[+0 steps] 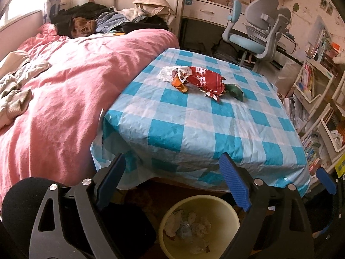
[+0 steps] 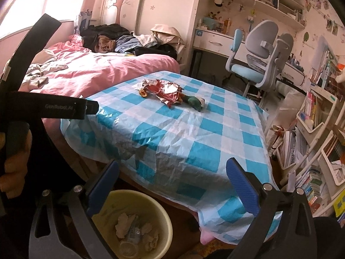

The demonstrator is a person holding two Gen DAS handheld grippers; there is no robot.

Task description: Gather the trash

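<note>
Jaws: both pairs stand wide apart with nothing between them. The left gripper [image 1: 172, 185] and right gripper [image 2: 172, 185] hang low at the near edge of the table [image 1: 194, 129], above the bin [image 1: 228, 211].
Bin: pale yellow and round, on the floor just under the near table edge, already holding crumpled paper [image 1: 189, 224].
Trash: one loose cluster far across the checked cloth, well apart from both grippers. It is made up of a red wrapper [image 1: 204, 79], a white scrap [image 1: 167, 73] at its left, an orange piece [image 1: 180, 85] in front, and a green piece [image 1: 235, 90] at its right.
Handling: the wrapper looks like thin crinkled foil, so light, soft and likely slippery. It should crush under the pads rather than resist.
Hold: a raised fold near the wrapper's middle seems best, since a flat edge could slide out. The orange and green bits probably need their own pinches.
Reach: both grippers must go forward over the cloth, then back and down to the bin.
Surroundings: a pink bed [image 1: 64, 97] lies at left, a chair [image 1: 256, 32] beyond the table.
</note>
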